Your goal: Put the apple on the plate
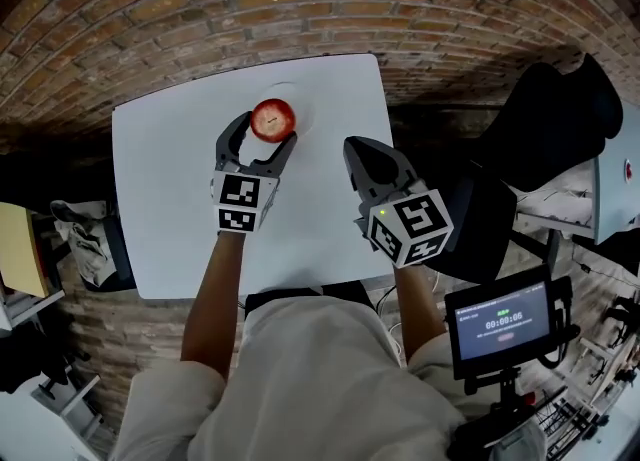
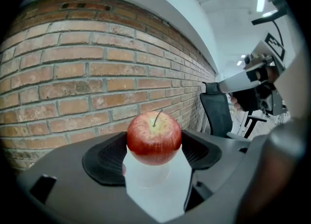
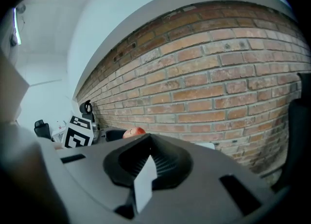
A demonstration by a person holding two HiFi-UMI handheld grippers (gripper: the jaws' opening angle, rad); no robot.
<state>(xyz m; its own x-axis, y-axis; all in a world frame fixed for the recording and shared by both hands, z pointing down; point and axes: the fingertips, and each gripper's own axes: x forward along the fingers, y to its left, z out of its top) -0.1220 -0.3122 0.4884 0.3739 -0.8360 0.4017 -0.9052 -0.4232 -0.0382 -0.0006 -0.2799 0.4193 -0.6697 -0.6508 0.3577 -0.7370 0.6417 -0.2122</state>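
From my left gripper (image 2: 154,154) view, the apple (image 2: 154,138) sits squarely between the jaws, and both ribbed black pads (image 2: 109,157) press against its sides, so that gripper is clenched on the fruit. The skin is glossy red, speckled, yellowing round a thin stem. Only this view shows the pale round plate (image 2: 146,177) directly beneath the jaws. I cannot tell whether the apple rests on it or hangs just above.

The head view gives me the layout instead: the left gripper (image 1: 268,129) reaches forward over the smooth white table (image 1: 170,199), the apple (image 1: 272,119) at its tips, with the plate (image 1: 299,109) only a faint rim beside them. The right gripper (image 1: 368,154) hovers just to its right.

The right gripper (image 3: 148,152) view shows its jaws pinched together with nothing in them, a rough brick wall (image 3: 218,87) ahead, and the apple (image 3: 133,131) as a small red patch off to its left
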